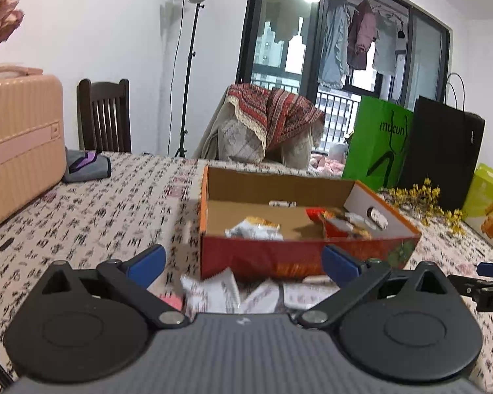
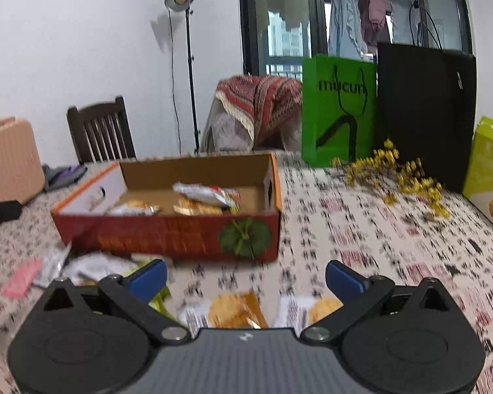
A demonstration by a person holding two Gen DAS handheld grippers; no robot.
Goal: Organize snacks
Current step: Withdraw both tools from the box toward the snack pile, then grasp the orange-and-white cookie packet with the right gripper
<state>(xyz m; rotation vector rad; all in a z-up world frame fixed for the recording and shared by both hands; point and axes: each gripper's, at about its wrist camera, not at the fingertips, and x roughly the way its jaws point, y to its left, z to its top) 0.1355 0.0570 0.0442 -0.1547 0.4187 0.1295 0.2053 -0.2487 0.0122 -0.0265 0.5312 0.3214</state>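
Loose snack packets point(image 1: 226, 290) lie low in the frame between the left gripper's point(image 1: 243, 262) wide, empty fingers. Beyond them the cardboard box point(image 1: 298, 256) sits mid-frame, long axis running left-right, with snacks inside. Right gripper point(image 2: 245, 279), level and also spread wide, hovers over two packets point(image 2: 236, 312) at lower centre.

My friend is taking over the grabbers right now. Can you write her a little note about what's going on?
Left gripper: open, empty, above the white packets in front of the box.
Right gripper: open, empty, above two orange-and-white packets.
Done: a few snacks lie inside the box.
Left: the loose packets on the table, including a pink one, are not yet in the box.
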